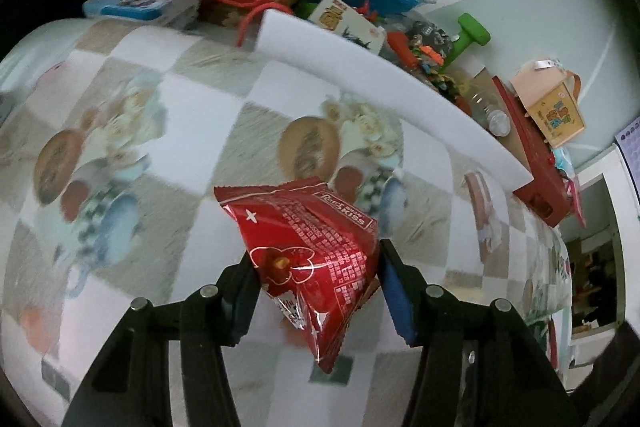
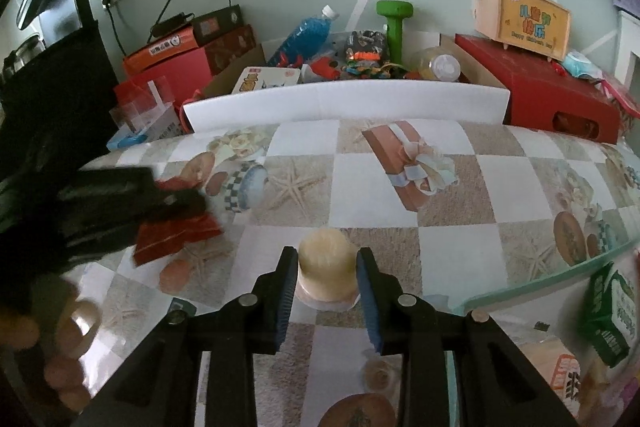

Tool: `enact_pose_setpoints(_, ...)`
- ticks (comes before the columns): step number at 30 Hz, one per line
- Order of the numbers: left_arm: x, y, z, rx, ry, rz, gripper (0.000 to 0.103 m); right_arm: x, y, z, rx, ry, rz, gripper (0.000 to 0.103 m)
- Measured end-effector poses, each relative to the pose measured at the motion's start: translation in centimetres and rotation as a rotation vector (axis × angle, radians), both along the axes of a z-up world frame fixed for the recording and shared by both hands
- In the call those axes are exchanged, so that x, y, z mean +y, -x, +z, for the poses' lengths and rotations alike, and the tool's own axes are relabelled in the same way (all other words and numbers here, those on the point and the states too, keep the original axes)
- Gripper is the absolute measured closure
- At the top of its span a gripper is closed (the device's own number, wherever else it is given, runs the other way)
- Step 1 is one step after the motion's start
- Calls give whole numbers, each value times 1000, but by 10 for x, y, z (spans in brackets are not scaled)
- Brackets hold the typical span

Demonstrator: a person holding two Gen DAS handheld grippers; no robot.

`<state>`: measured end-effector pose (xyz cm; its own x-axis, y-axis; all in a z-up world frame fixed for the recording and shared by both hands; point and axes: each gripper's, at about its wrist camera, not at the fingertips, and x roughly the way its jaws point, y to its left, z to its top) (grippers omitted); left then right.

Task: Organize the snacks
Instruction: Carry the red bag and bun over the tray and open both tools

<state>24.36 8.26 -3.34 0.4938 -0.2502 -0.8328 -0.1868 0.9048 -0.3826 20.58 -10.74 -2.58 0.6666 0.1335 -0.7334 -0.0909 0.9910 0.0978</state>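
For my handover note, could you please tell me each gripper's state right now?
Left gripper: closed on the shiny red foil snack packet.
Right gripper: closed on the pale cream round wrapped snack.

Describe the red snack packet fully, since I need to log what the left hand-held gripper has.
The red snack packet is a glossy, crinkled foil pouch with white print, a star, a flower outline and serrated sealed ends. It looks puffed and sits tilted, one corner pointing down. It lies between the pads of the left hand-held gripper, which press both its sides, above the checked tablecloth. The right wrist view shows it blurred, at the left, in that gripper.
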Motion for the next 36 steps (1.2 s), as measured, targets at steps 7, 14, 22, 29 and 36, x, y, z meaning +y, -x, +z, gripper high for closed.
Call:
enact_pose_setpoints(7, 14, 21, -2, -18, 13, 16, 46, -2, -7, -5, 17, -1, -24, 63)
enact_pose_setpoints(14, 14, 24, -1, -25, 3, 9, 46, -1, -10, -4, 7, -5, -27, 68)
enact_pose_setpoints(22, 14, 26, 6, -28, 16, 15, 47, 8, 3, 12, -41, 25, 14, 68)
enact_pose_setpoints(29, 2, 46, 42, -61, 19, -17, 47, 1, 25, 41, -55, 7, 0, 68)
enact_pose_setpoints(36, -21, 80, 87, -127, 19, -75, 47, -24, 67, 81, -71, -5, -46, 68)
